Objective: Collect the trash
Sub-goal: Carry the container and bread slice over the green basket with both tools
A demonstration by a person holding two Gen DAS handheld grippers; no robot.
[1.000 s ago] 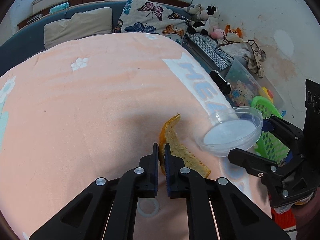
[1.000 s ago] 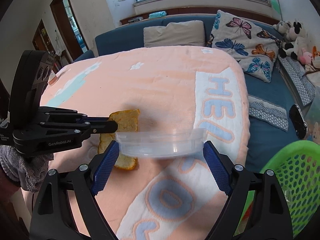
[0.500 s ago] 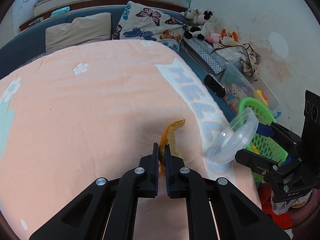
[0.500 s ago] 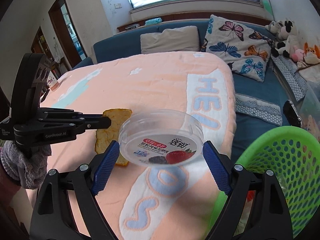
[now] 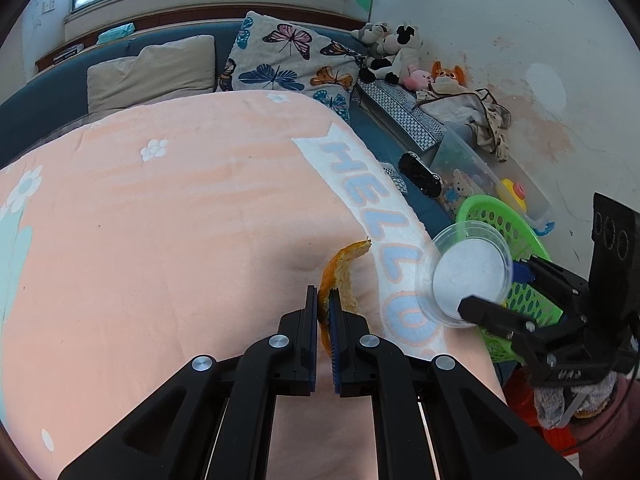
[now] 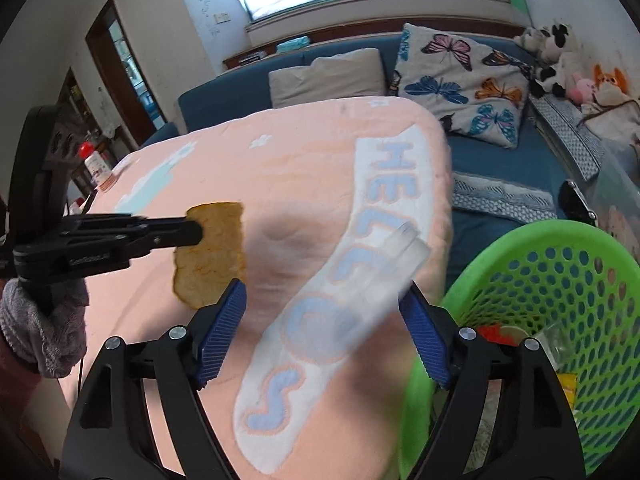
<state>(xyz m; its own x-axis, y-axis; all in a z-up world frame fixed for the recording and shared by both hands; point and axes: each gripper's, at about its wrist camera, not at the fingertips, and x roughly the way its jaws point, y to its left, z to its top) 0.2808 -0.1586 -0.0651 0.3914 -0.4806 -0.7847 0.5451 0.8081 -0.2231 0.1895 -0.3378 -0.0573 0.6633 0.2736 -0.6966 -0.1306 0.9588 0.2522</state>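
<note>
Tilted further than before, the clear plastic lid (image 6: 384, 276) is blurred between the closing, still-apart right gripper (image 6: 324, 328) jaws by the green basket (image 6: 560, 280); the bread slice (image 5: 340, 276) is kept clamped by the left gripper (image 5: 324, 304).

Blanket (image 5: 160, 240): fleecy peach cloth, matt. Container (image 5: 472, 276): clear thin plastic, glossy. Bread slice (image 6: 212, 256): porous, rough crumb. Basket (image 6: 560, 280): perforated green plastic, smooth. Left tool (image 5: 324, 320): matt black plastic; ribbed blue pads (image 6: 222, 332) on right tool (image 6: 320, 340).

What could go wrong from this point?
1. The clear cup, tilted and blurred between the right claw, whose jaws have just been closing, looks loose; it may miss the green basket.
2. The left claw pinches the bread slice by one edge; it may tear.
</note>
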